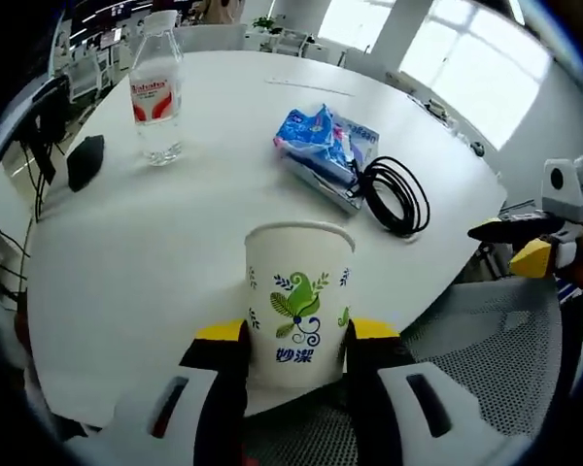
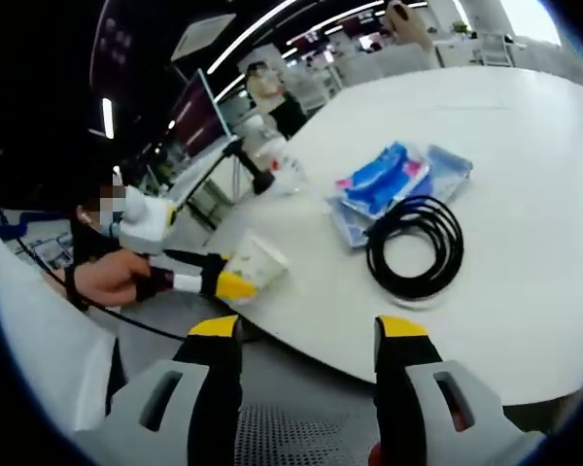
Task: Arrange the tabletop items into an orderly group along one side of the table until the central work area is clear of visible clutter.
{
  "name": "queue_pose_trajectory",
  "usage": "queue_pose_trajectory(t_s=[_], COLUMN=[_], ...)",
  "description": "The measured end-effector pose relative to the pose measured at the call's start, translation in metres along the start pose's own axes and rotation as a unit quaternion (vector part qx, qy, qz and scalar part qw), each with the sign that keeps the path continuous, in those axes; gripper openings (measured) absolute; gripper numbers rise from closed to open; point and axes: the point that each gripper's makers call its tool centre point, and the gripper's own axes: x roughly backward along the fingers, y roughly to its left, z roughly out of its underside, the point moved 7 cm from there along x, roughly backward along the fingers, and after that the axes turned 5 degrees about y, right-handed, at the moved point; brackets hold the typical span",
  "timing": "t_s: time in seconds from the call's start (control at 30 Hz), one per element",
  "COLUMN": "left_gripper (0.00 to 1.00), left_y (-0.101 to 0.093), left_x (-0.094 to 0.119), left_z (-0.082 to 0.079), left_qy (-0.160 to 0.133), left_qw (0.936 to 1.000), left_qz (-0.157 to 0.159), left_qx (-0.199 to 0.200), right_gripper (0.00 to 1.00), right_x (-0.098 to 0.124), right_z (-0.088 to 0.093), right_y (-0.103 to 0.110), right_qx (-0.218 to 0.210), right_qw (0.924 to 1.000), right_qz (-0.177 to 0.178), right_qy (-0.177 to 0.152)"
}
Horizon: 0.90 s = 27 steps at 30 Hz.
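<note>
- My left gripper [image 1: 296,335] clamps the paper cup [image 1: 299,301] at the table's [image 1: 126,262] near edge.
- My right gripper [image 2: 309,330] hangs with jaws apart off that edge, near the black cable [image 2: 415,248] and blue packet [image 2: 381,182].

white paper cup [image 1: 299,303] with green leaf print, black cable [image 1: 396,195], blue packet [image 1: 318,142].

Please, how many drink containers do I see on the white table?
2. The paper cup stands at the table's near edge, between the jaws of the left tool. The water bottle stands upright farther back, left of the blue packets. Others may be hidden.
</note>
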Motion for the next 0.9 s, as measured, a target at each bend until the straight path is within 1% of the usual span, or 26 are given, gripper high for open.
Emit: queue_pose_trajectory(t_s=[0.07,0.17,0.2,0.27,0.3,0.33,0.4,0.43,0.47,0.5,0.57,0.6,0.7,0.8,0.83,0.87,0.9], left_gripper=[0.38,0.38,0.38,0.39,0.39,0.39,0.39,0.39,0.39,0.39,0.39,0.39,0.39,0.39,0.39,0.39,0.39], left_y=[-0.006,-0.015,-0.017,-0.021,-0.023,-0.025,-0.030,-0.030,-0.030,-0.031,-0.032,-0.033,-0.037,-0.040,-0.041,-0.043,-0.045], left_x=[0.003,0.006,0.007,0.011,0.015,0.017,0.021,0.023,0.024,0.025,0.026,0.027,0.030,0.029,0.029,0.029,0.029], left_z=[0.003,0.012,0.013,0.016,0.012,0.009,0.004,0.003,0.003,0.003,0.004,0.004,0.002,0.003,0.003,0.003,0.004], left_qy=[-0.006,-0.014,-0.017,-0.017,-0.025,-0.033,-0.040,-0.039,-0.039,-0.039,-0.042,-0.045,-0.059,-0.060,-0.058,-0.058,-0.058], left_qw=[1.0000,0.9998,0.9996,0.9982,0.9968,0.9960,0.9919,0.9890,0.9880,0.9856,0.9821,0.9813,0.9774,0.9720,0.9687,0.9647,0.9633], left_qz=[0.006,0.008,0.008,0.006,-0.001,-0.003,-0.005,-0.017,-0.021,-0.027,-0.030,-0.031,-0.022,-0.018,-0.022,-0.020,-0.017], left_qx=[0.001,-0.013,-0.022,-0.057,-0.076,-0.083,-0.121,-0.142,-0.148,-0.162,-0.181,-0.185,-0.202,-0.227,-0.240,-0.256,-0.262], right_gripper=[0.53,0.52,0.52,0.51,0.51,0.50,0.49,0.49,0.49,0.48,0.47,0.47,0.46,0.45,0.45,0.44,0.42], right_x=[-0.007,-0.017,-0.021,-0.026,-0.027,-0.028,-0.032,-0.033,-0.033,-0.034,-0.037,-0.039,-0.043,-0.048,-0.049,-0.050,-0.051], right_z=[-0.003,-0.009,-0.011,-0.015,-0.017,-0.019,-0.024,-0.027,-0.030,-0.035,-0.041,-0.043,-0.045,-0.044,-0.044,-0.043,-0.042], right_y=[0.007,0.017,0.020,0.024,0.026,0.029,0.032,0.033,0.034,0.035,0.037,0.039,0.047,0.052,0.053,0.054,0.056], right_qx=[0.014,0.033,0.038,0.052,0.057,0.061,0.073,0.077,0.080,0.084,0.086,0.083,0.080,0.093,0.094,0.094,0.092], right_qw=[0.9998,0.9989,0.9985,0.9972,0.9967,0.9962,0.9948,0.9943,0.9938,0.9933,0.9926,0.9919,0.9892,0.9869,0.9865,0.9860,0.9852], right_qz=[-0.012,-0.027,-0.033,-0.046,-0.051,-0.055,-0.063,-0.066,-0.069,-0.073,-0.082,-0.093,-0.119,-0.125,-0.127,-0.130,-0.136], right_qy=[0.009,0.018,0.021,0.026,0.028,0.030,0.034,0.034,0.034,0.032,0.028,0.027,0.032,0.041,0.043,0.045,0.048])
